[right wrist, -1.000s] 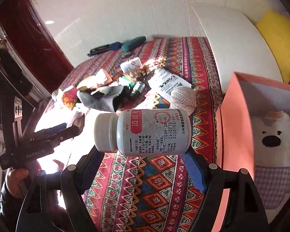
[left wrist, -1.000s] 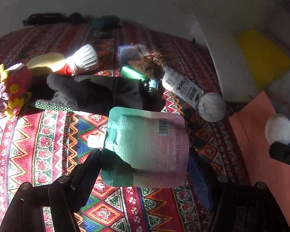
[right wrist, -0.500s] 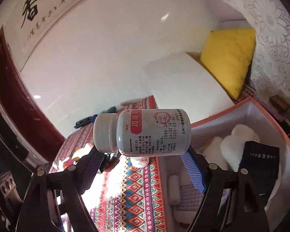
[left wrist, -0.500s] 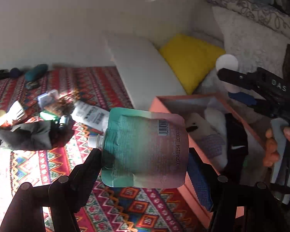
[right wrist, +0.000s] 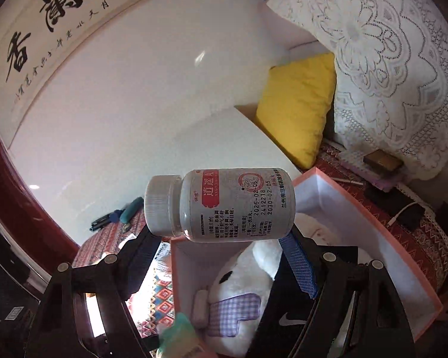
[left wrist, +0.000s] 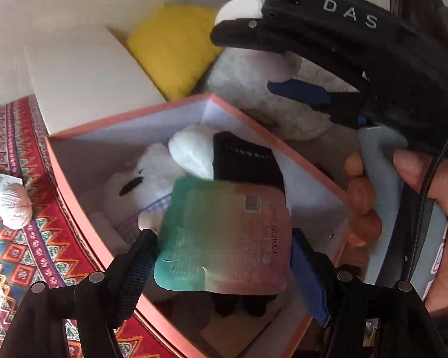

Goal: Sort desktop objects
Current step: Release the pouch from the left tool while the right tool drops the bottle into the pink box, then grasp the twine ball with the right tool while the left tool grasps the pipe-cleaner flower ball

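Salmon-pink cardboard box (left wrist: pixel 65 176) open-topped, white inside, resting on red patterned woven cloth (left wrist: pixel 21 256); far corner close to yellow cushion (left wrist: pixel 170 44) and white slab-like panel (left wrist: pixel 83 80). Inside, white plush toy with lilac checked patch (right wrist: pixel 239 292) filling the left and middle, black sock-like fabric (left wrist: pixel 245 161) draped beside it; bare white wall and floor showing only toward the right side of the box (right wrist: pixel 358 238). Cream ball of yarn (left wrist: pixel 15 208) on the cloth just outside the left rim. White lace cover (right wrist: pixel 388 59) and small clutter beyond the far rim.

Left gripper (left wrist: pixel 224 256) clamped by both pads on flat green-to-pink gradient refill pouch (left wrist: pixel 224 238), held over the near part of the box, above the plush and the black fabric, not touching either as far as visible. Right gripper (right wrist: pixel 221 238) closed on grey-white plastic pill bottle with red label (right wrist: pixel 224 205), lying sideways between the fingers, cap to the left, raised over the box's left rim. Hand (left wrist: pixel 439 208) wrapped around the right gripper's handle, above the box's right edge and clear of the pouch.
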Tool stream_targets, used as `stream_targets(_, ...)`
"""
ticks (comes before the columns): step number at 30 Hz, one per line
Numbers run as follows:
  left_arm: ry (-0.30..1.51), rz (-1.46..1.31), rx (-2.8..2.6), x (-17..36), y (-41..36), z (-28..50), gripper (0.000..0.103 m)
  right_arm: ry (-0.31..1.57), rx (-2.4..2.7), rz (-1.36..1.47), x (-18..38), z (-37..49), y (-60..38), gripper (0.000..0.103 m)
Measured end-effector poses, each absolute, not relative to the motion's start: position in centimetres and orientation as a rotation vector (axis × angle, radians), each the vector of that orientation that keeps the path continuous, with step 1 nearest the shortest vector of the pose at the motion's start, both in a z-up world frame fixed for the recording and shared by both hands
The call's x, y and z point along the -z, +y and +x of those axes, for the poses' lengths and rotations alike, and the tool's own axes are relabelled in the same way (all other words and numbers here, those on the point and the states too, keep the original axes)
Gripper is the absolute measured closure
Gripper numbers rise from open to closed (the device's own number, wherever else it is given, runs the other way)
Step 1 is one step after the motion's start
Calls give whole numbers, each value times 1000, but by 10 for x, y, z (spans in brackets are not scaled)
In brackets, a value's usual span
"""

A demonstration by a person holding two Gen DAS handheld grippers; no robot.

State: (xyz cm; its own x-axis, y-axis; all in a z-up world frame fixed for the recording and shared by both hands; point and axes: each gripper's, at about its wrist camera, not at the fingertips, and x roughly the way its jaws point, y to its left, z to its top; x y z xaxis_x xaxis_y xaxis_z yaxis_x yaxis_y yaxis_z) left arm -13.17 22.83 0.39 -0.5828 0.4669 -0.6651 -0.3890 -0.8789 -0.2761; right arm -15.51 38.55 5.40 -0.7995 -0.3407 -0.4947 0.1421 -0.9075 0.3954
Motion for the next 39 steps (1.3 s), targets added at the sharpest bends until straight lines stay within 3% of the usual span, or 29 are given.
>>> stream_targets(2, -131, -1065, -2452, -4, 221, -128, 13, -508, 2754, 824, -51, -156, 387, 5)
stream_targets(3, -127, -1067, -2463, -4, 218, -126, 11, -523, 2767, 812, -50, -157, 389, 2)
stream_targets(5, -121, -1070, -2485, -5, 210, -122, 8, -548, 2751, 794, -51, -159, 388, 2)
stream_targets(16, -71, -1133, -2639, 2, 143, -101, 7, -425, 2622, 828, -51, -172, 309, 1)
stream_targets(20, -93, -1213, -2735, 13, 84, -95, 7, -355, 2495, 880, -40, -174, 249, 1)
stream_targets(26, -126, -1359, -2935, 44, -27, -85, 7, -469, 2202, 1132, 19, -207, 174, 1)
stream_targets(32, -133, -1479, -3149, 67, -143, -83, 7, -102, 2352, 1314, 74, -241, 114, 5)
stream_targets(39, -481, -1535, -3218, 89, -257, -96, 7, 47, 2402, 1431, 126, -290, 89, 5)
